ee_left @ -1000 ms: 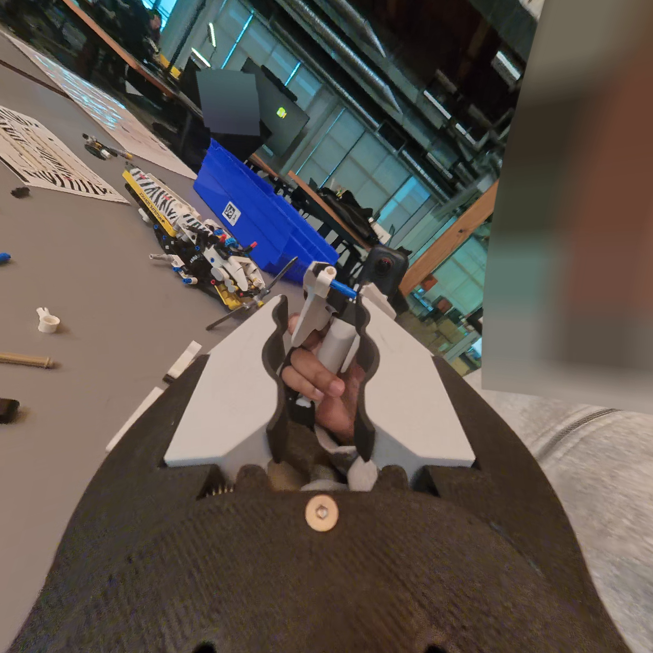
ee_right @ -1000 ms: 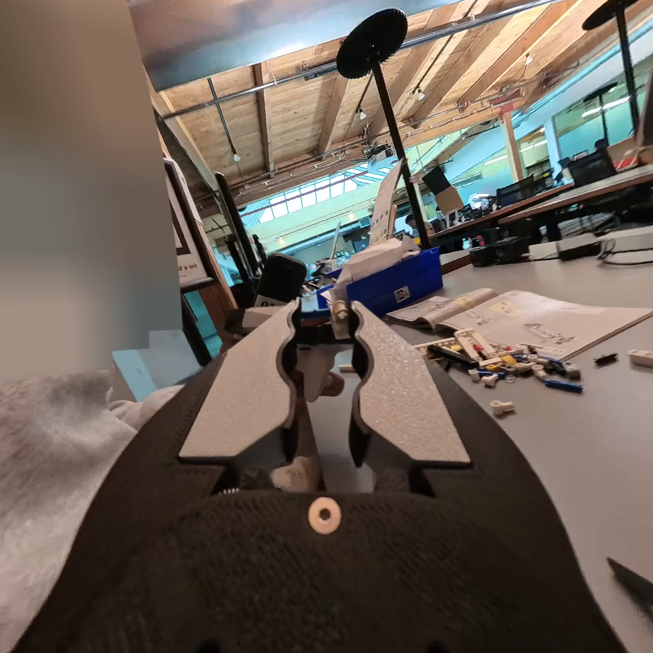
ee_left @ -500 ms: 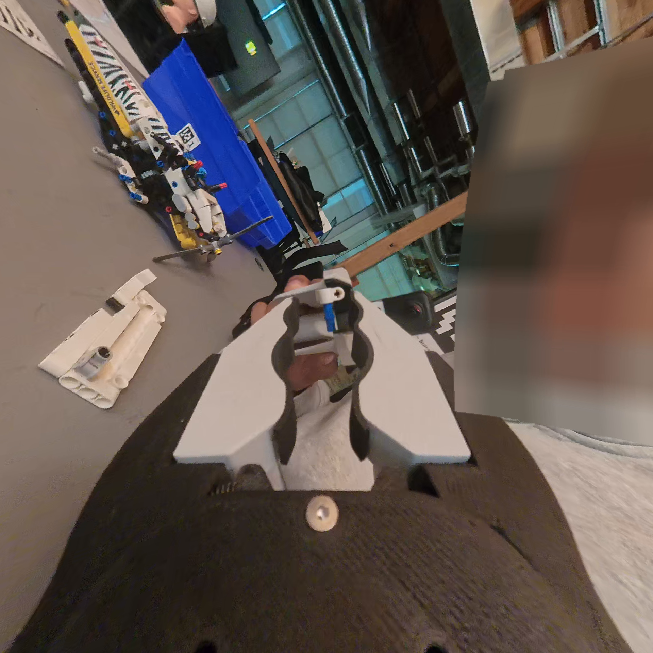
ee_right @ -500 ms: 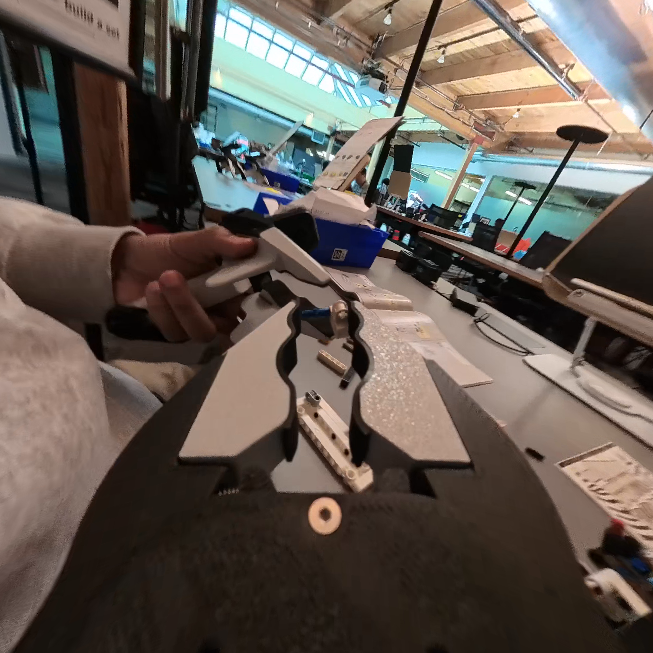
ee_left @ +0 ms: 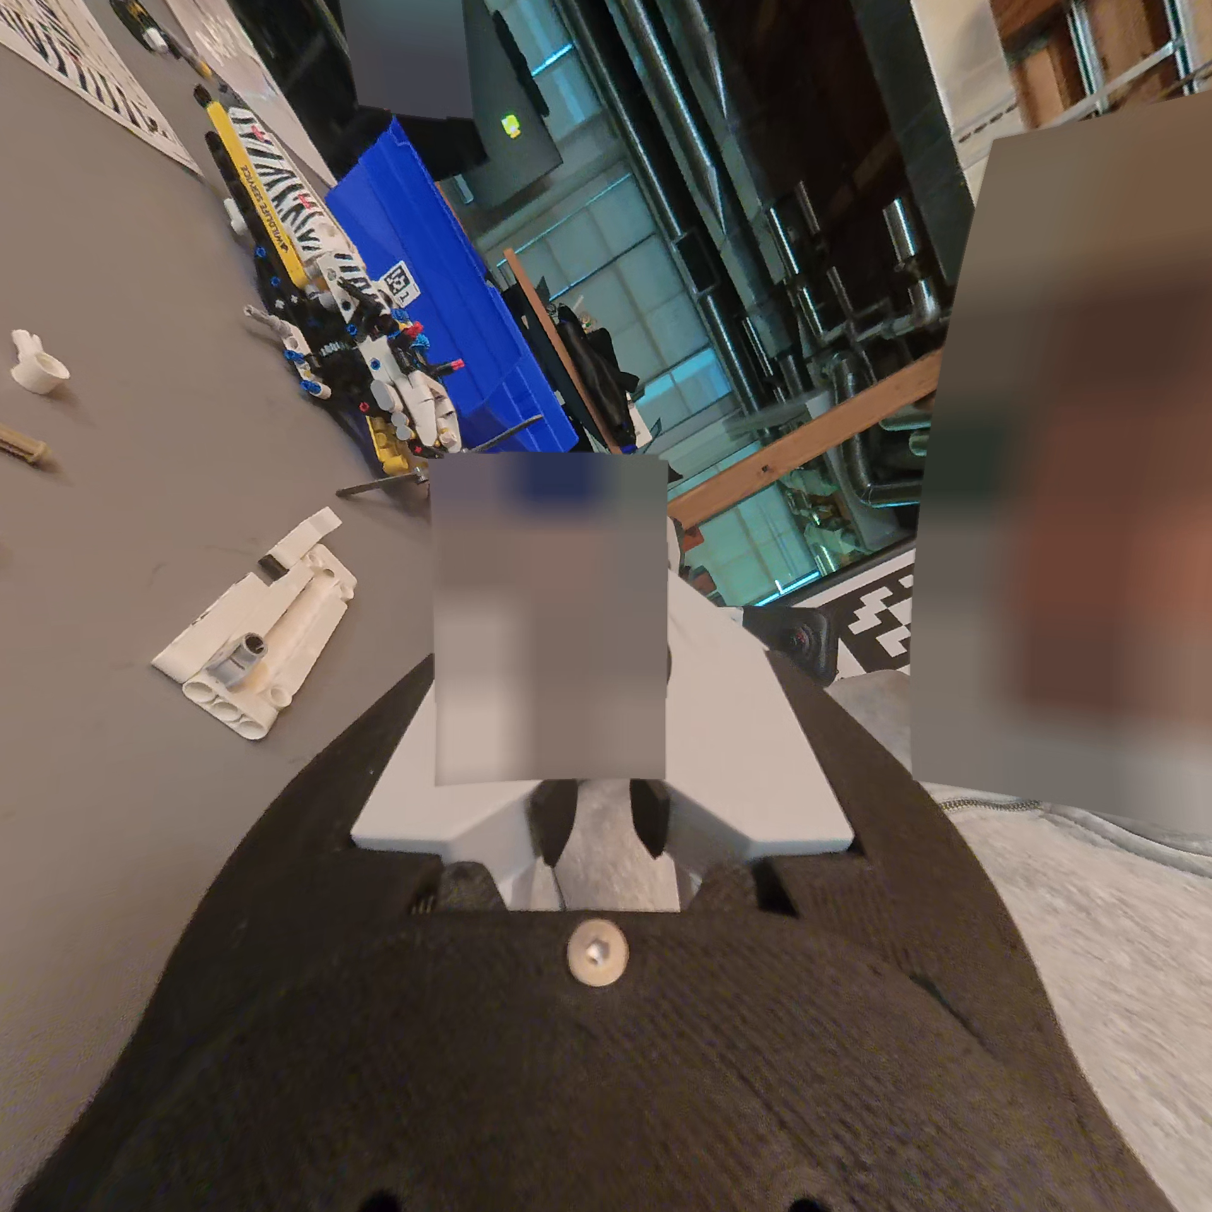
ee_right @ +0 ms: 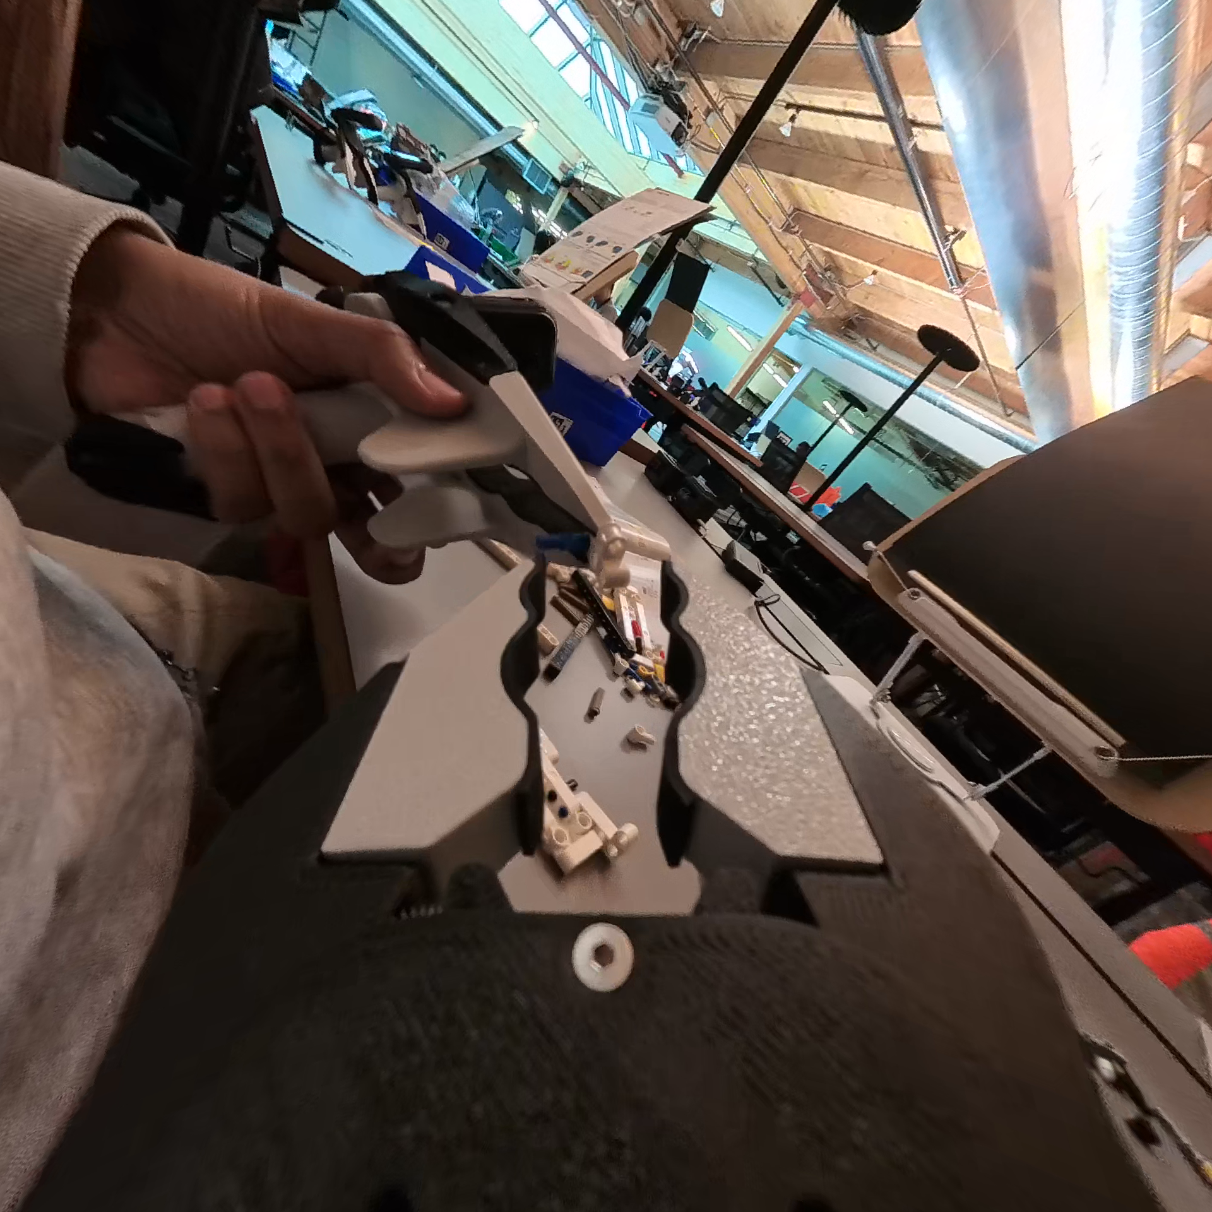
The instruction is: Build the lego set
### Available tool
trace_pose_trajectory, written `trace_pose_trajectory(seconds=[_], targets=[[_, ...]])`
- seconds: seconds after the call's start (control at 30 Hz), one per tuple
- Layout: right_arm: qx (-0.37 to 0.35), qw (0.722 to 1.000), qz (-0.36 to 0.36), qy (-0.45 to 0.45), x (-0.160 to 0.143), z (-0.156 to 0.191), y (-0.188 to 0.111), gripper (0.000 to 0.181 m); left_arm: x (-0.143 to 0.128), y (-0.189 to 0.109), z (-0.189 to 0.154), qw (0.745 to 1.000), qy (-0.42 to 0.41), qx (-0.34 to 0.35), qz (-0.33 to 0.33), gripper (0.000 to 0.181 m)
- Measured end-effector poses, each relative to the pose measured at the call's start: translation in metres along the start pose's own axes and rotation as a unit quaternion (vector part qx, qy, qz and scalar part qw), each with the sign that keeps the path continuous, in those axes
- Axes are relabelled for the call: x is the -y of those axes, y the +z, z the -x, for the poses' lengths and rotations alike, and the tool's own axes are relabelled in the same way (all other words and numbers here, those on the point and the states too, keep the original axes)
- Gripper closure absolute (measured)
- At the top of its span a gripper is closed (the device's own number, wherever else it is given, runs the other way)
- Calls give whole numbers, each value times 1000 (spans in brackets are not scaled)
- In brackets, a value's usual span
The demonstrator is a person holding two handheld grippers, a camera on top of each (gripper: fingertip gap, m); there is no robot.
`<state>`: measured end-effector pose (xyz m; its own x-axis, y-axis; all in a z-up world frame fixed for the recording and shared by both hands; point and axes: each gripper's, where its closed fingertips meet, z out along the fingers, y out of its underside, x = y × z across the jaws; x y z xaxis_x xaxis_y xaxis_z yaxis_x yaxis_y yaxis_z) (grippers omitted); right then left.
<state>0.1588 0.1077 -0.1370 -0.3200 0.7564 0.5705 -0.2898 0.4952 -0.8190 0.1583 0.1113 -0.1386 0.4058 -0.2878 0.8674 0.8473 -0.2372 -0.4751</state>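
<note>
Left tongs point(ee_right: 606, 534), seen from the side in the right wrist view and gripped by one hand point(ee_right: 262, 393): the two fingers meet on one small white connector point(ee_right: 616, 557) carrying one blue pin point(ee_right: 557, 543). The pin's long axis lies level and points back toward the hand; the connector hangs just below the fingertips. In the left wrist view a blurred patch hides these tips. Right tongs point(ee_right: 600, 577): fingers parted with a moderate gap, nothing gripped; the white connector sits just above that gap, and contact cannot be told.

On the grey surface point(ee_left: 131, 525), left wrist view:
- one white panel piece point(ee_left: 256, 629), flat, nearest the tongs, its long axis running from lower left to upper right;
- one partly built model point(ee_left: 341, 315) in black, yellow and white with zebra stripes, lying flat, its long axis running away to the upper left, beside one blue bin point(ee_left: 446, 295);
- one small white cup-shaped part point(ee_left: 39, 367) and one tan pin point(ee_left: 23, 449), well apart at the left edge.

Right wrist view, through the gap: one white beam piece point(ee_right: 577, 826) near the base, two single loose bits point(ee_right: 593, 705) point(ee_right: 639, 734), and one scattered heap of parts point(ee_right: 623, 643) farther off.
</note>
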Motion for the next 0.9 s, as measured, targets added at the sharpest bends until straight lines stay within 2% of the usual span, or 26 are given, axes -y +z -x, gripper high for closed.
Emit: trace_pose_trajectory(seconds=[0.37, 0.9], targets=[[23, 997, -21, 69, 5, 3, 0, 151, -4, 6, -4, 1000, 8, -11, -1, 175], [49, 997, 27, 49, -2, 11, -6, 157, -14, 9, 0, 998, 40, 29, 35, 176]])
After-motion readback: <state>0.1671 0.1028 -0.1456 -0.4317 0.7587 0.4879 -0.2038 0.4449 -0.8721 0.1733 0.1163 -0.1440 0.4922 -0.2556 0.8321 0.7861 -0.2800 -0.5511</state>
